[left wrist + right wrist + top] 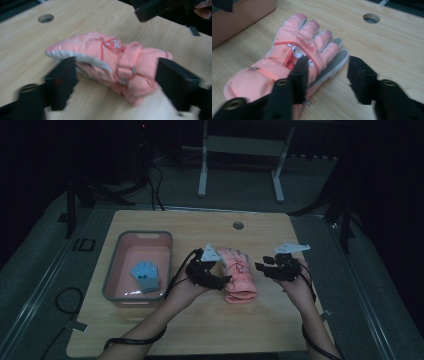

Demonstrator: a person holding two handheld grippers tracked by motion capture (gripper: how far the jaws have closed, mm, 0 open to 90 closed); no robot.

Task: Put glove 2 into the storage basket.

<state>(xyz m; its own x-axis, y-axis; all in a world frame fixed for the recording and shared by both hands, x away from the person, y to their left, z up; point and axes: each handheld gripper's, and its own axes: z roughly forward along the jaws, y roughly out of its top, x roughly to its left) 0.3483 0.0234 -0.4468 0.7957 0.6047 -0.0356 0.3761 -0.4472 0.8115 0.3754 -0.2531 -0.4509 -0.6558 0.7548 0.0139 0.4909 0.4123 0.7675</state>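
**Desk:** What is the setting?

**Me:** A pale wooden table point(150, 330) in a dim room, grey floor around it. A white-legged frame point(240, 165) stands beyond the far edge at twelve o'clock. A round cable hole point(238, 225) sits near that far edge.

**Desk:** Anything else on the top?

**Me:** A grey-rimmed pink bin point(111, 270) at nine o'clock from my hands, a small blue glove point(146, 276) lying inside it. In the right gripper view the bin's side runs along the upper left.

**Desk:** And open space?

**Me:** Bare wood lies from four to eight o'clock toward the near edge, and more from twelve to two o'clock behind the glove. The bin's wall stands near my left hand's outer side.

**Desk:** Where is the pink glove?

**Me:** The pink glove point(239, 275) lies flat at the table's middle, fingers pointing to twelve o'clock and cuff to six, between my two claws.

**Desk:** Your left claw?

**Me:** My left gripper point(220, 281) reaches in from nine o'clock. Its jaws stand part open astride the glove's cuff end point(130, 75), one on each side. The picture is blurred, so I cannot tell whether the pads press on it.

**Desk:** Your right?

**Me:** My right gripper point(261, 268) comes from three o'clock, just beside the glove. Its jaws are about half open with nothing clamped. One jaw hangs over the glove's back point(294, 50); the other stands over bare wood past the grey thumb.
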